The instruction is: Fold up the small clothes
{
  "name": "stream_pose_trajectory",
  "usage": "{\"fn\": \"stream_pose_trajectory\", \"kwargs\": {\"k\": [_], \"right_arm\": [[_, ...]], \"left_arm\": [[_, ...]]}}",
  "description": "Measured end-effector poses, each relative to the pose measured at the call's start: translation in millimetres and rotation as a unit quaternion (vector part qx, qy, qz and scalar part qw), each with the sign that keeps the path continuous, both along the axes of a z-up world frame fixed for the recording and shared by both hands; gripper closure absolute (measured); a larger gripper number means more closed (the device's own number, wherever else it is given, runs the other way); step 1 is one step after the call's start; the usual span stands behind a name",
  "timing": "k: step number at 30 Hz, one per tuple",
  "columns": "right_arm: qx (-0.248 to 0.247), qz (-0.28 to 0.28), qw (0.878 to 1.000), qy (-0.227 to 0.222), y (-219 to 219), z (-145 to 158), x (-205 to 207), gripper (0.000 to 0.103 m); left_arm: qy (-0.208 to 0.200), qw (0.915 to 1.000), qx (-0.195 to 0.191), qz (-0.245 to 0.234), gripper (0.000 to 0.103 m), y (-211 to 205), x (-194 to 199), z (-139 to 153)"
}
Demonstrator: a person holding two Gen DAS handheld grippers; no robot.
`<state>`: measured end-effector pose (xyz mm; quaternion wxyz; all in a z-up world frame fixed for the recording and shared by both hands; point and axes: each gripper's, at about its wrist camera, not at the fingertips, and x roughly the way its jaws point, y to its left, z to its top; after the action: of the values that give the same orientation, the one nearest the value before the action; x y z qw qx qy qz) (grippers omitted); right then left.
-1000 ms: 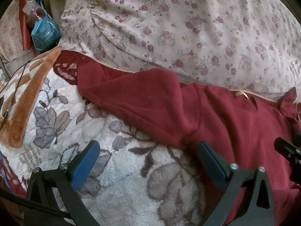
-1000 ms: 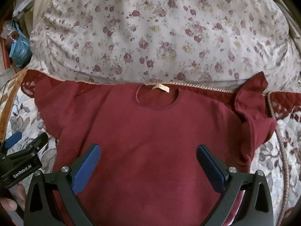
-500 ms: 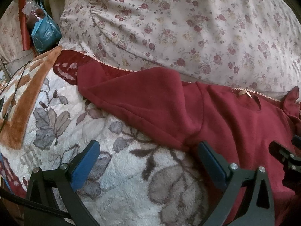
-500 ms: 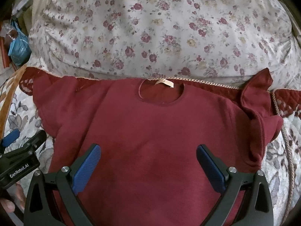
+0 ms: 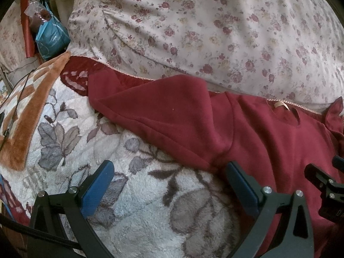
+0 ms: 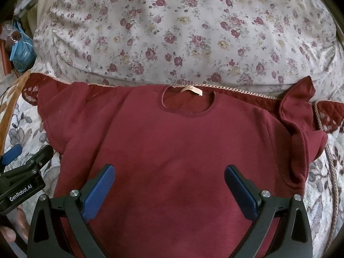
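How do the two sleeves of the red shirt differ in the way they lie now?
The left sleeve lies spread out flat to the side, on the leaf-patterned blanket; the right sleeve is crumpled and folded over itself. The left sleeve's cuff edge lies flat, while the right sleeve's end stands up against the floral pillow. Both are the same dark red cloth, and neither is held: the left tongs and right tongs are open.

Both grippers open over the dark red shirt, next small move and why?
Probably bring the left gripper onto the spread left sleeve of the dark red sweatshirt and close, to fold it inward: both grippers are open and empty, and the right gripper hovers mid-body.
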<state>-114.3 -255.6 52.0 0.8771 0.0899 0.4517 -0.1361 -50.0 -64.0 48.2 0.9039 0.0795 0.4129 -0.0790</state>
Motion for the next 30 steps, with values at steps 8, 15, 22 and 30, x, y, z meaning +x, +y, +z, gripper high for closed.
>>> {"fn": "stream_pose_trajectory", "kwargs": {"k": [8,15,22,30], "right_arm": [[0.003,0.005,1.0,0.0,3.3,-5.8,1.5,0.0],[0.006,0.007,1.0,0.002,4.1,-6.8,3.1,0.0],[0.001,0.006,1.0,-0.002,5.4,-7.9,4.7,0.0],[0.005,-0.001,1.0,-0.001,2.4,-9.7,6.7,0.0]], "left_arm": [[0.0,1.0,0.001,0.0,0.0,0.3,-0.1,-0.8],[0.001,1.0,0.001,0.0,0.0,1.3,-0.4,-2.1],[0.001,1.0,0.0,0.0,0.0,0.8,-0.1,-1.4],[0.002,1.0,0.001,0.0,0.0,0.5,0.0,-1.3]]}}
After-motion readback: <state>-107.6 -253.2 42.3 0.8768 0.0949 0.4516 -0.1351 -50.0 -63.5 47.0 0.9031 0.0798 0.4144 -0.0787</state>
